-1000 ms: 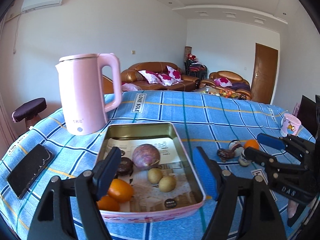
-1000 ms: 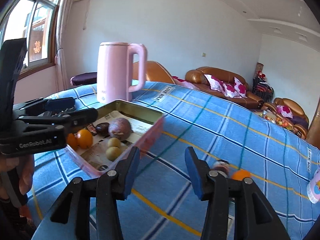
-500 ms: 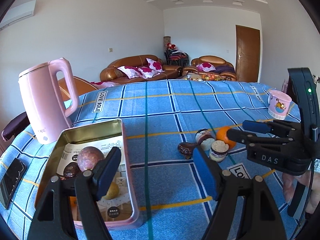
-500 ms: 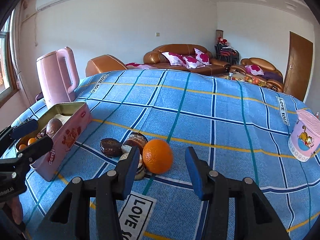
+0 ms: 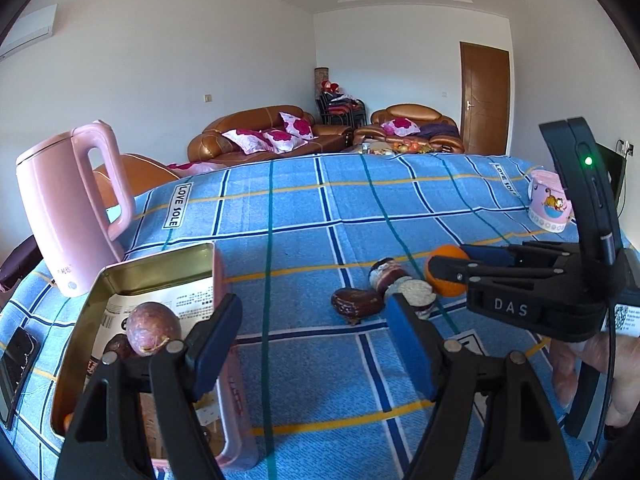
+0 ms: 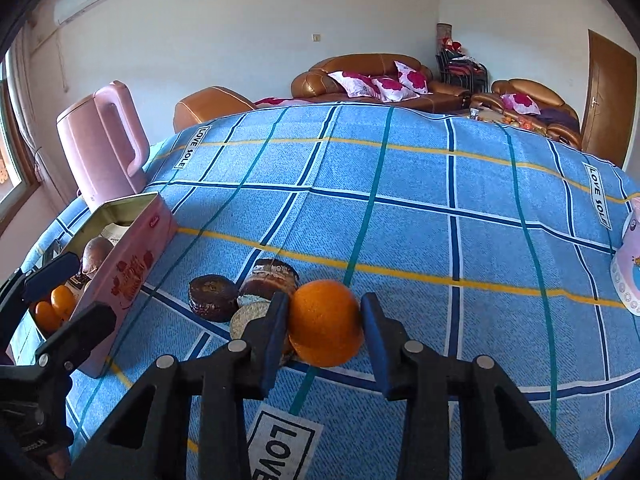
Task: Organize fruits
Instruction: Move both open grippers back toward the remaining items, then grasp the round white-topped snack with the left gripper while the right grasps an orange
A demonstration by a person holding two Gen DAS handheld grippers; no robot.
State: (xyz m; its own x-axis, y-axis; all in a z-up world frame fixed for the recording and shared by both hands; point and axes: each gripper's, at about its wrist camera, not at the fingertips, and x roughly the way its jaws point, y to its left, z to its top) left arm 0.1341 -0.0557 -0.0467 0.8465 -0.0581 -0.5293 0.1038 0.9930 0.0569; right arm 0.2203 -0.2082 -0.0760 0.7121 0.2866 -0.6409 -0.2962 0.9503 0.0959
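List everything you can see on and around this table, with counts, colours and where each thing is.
orange: one, orange, on the cloth between the right fingers
round cakes: three, brown and pale, left of the orange
tin: one, pink outside, gold inside, left on the cloth
passion fruit: one, purple, in the tin
small oranges: two visible, orange, near end of the tin
kettle: one, pink, behind the tin
phone: one, black, left edge
cup: one, pink, far right
tablecloth: one, blue checked
sofas: two, brown, back of room
left gripper: black, open, empty, beside the tin
right gripper: black, fingers have just been closing, pads on the orange
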